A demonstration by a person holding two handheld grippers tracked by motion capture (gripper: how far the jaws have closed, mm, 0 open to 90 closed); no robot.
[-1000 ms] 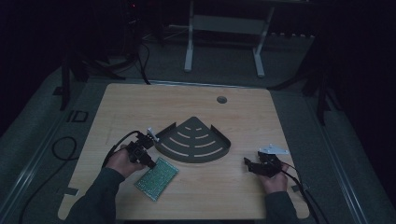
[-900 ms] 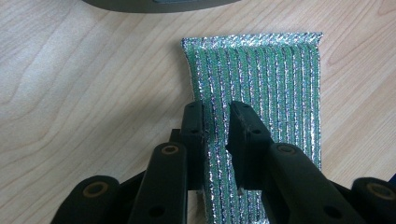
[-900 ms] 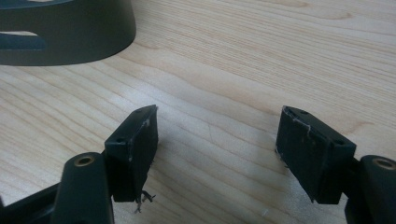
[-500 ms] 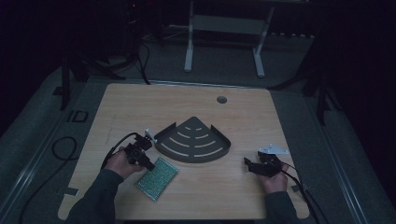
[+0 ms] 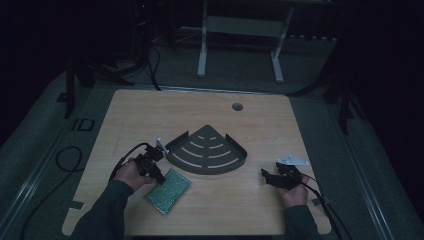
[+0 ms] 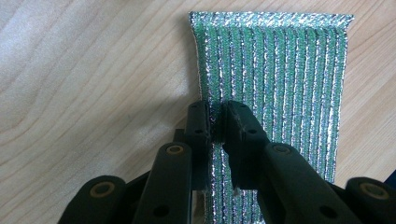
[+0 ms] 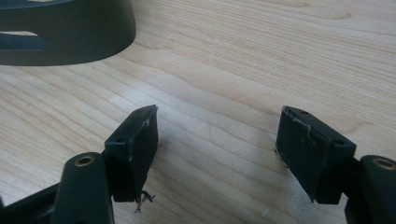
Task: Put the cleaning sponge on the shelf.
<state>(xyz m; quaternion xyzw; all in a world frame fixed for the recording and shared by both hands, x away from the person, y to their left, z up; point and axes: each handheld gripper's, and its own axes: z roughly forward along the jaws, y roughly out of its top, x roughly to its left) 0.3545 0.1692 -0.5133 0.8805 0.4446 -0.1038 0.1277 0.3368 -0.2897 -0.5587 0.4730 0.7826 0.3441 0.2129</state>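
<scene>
The left gripper (image 6: pixel 215 122) pinches the green pad (image 5: pixel 167 191), which lies flat on the table (image 5: pixel 150 115) just before the shelf (image 5: pixel 206 151). The right gripper (image 7: pixel 217 154) rests wide, empty. Lifting seems yet to come.

glittery woven scouring pad (image 6: pixel 275 70), wood-grain table (image 7: pixel 261 51)

left gripper (image 6: pixel 215 122) jaws pinching green scouring pad (image 6: pixel 275 84), apparently lifted, wooden table (image 6: pixel 93 79)
</scene>
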